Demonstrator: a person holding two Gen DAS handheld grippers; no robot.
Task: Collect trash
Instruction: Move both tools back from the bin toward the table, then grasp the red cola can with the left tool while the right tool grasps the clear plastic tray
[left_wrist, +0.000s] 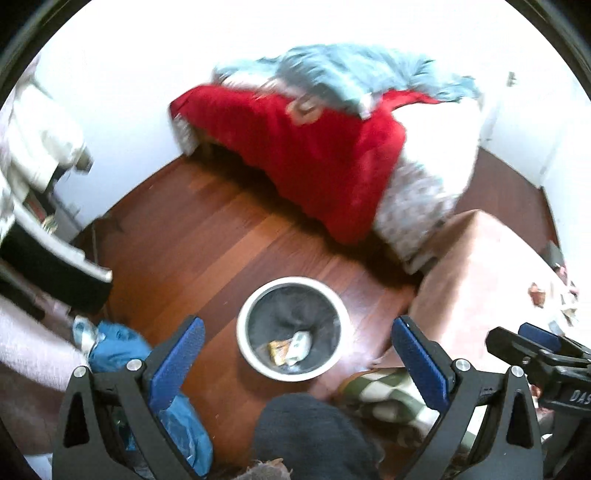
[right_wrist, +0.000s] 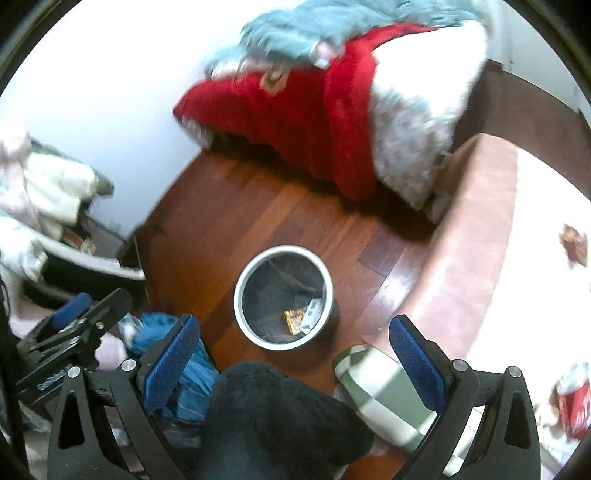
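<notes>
At the far left we see a heap of pale clothing (left_wrist: 35, 133) piled against the white wall (left_wrist: 122, 92), with a dark piece of furniture with a white edge (left_wrist: 55, 258) below it. Lower down, crumpled blue fabric (left_wrist: 118, 343) lies on the floor just beside our left gripper (left_wrist: 297, 354), whose blue-padded fingers (left_wrist: 177, 362) stand wide apart with nothing between them. The floor is reddish-brown wood planking (left_wrist: 192, 236), glossy in places.

In the middle stands the trash bin (left_wrist: 292, 328), a round can with a white rim and a dark liner, upright on the planks. At its bottom lie a yellow-orange wrapper (left_wrist: 279, 350) and a pale crumpled wrapper (left_wrist: 301, 345), touching each other. Near the lower edge a dark rounded shape (left_wrist: 314, 432) juts in; we cannot tell what it is. Beside it sits a green-and-white checkered cushion (left_wrist: 384, 395).

Behind the bin, a bed carries a red blanket (left_wrist: 306, 158) that hangs toward the floor, a fluffy teal throw (left_wrist: 351, 77) on top, and a speckled white cover (left_wrist: 421, 195) to the right.

Further right a pink surface (right_wrist: 476, 236) curves past, holding small scraps of litter (right_wrist: 574, 243) and a red-and-white can (right_wrist: 574, 402), all blurred. Our right gripper (right_wrist: 291, 358) is likewise spread open and empty.
</notes>
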